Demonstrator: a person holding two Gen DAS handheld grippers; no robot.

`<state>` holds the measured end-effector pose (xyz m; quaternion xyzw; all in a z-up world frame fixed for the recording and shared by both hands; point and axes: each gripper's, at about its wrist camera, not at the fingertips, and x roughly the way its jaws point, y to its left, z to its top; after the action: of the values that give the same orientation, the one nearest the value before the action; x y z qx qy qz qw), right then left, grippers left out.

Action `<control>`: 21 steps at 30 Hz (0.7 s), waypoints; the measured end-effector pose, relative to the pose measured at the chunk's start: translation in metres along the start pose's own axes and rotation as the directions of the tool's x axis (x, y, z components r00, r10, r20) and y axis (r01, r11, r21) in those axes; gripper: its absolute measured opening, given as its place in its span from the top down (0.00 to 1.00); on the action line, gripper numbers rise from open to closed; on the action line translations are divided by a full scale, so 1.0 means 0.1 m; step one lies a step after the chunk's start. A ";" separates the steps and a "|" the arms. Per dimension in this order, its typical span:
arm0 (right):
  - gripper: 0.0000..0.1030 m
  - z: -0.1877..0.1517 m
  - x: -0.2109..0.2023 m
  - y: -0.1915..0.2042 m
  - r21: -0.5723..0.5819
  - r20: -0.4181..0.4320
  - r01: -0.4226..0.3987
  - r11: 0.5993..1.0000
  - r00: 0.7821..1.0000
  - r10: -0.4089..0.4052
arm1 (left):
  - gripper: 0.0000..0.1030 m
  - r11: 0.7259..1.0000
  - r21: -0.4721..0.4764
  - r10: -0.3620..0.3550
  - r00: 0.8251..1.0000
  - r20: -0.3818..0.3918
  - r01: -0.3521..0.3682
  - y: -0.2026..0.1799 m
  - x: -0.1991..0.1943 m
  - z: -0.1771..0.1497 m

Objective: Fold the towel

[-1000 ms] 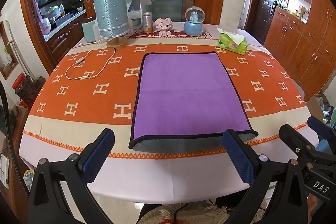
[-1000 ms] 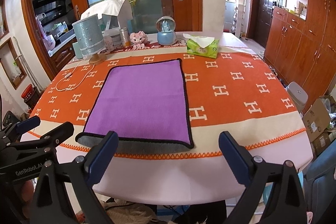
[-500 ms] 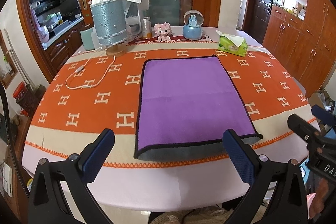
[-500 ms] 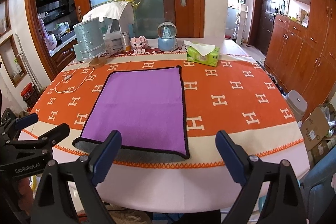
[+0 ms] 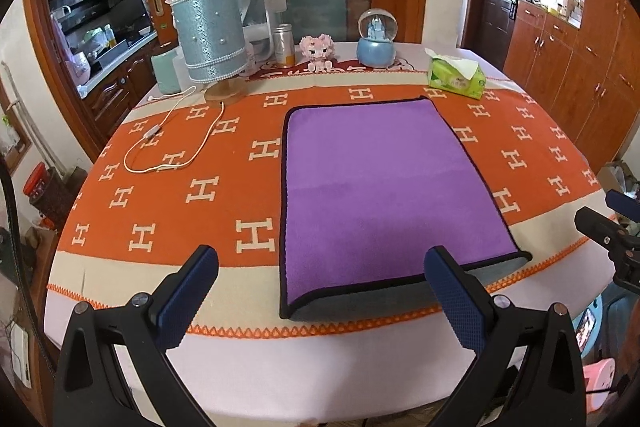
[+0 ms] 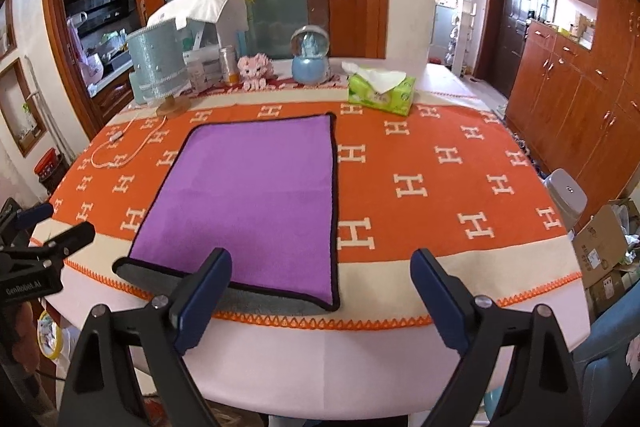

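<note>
A purple towel (image 5: 384, 187) with a black border lies flat on the orange tablecloth; its near edge is turned up and shows a grey underside (image 5: 360, 301). It also shows in the right wrist view (image 6: 256, 199). My left gripper (image 5: 320, 291) is open and empty, just in front of the towel's near left corner. My right gripper (image 6: 320, 291) is open and empty, in front of the towel's near right corner. Each gripper shows at the edge of the other's view: the right one (image 5: 612, 227), the left one (image 6: 44, 239).
The round table (image 5: 280, 367) carries an orange H-patterned cloth. At the back stand a blue-grey lamp (image 5: 210, 39) with a white cord (image 5: 160, 151), a can, a pink toy (image 5: 318, 51), a snow globe (image 5: 376, 41) and a green tissue pack (image 5: 456, 75). Wooden cabinets stand to the right.
Both grippers have moved forward and a little up toward the towel's near edge; the table and towel look closer. Both jaws stay open. The towel has not moved.
</note>
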<state>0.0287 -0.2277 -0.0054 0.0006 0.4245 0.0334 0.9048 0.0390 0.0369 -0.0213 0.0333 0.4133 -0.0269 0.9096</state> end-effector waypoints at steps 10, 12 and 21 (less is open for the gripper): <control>0.23 -0.21 0.57 -0.06 -0.082 -0.139 -0.083 0.993 0.988 0.071 | 0.01 0.992 0.074 -0.094 0.988 -0.123 0.103 0.17 0.56 -0.15; 0.24 -0.25 0.64 -0.04 -0.108 -0.153 -0.100 0.989 0.985 0.083 | 0.01 0.987 0.093 -0.115 0.984 -0.133 0.128 0.19 0.65 -0.21; 0.43 -0.38 0.86 0.03 -0.245 -0.236 -0.213 0.946 0.959 0.155 | 0.09 0.932 0.227 -0.262 0.958 -0.120 0.283 0.24 0.76 -0.29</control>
<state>0.0541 -0.2208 -0.0961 -0.0854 0.5089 0.1750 0.8385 0.0686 0.0620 -0.0964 0.0873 0.4469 -0.2013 0.8672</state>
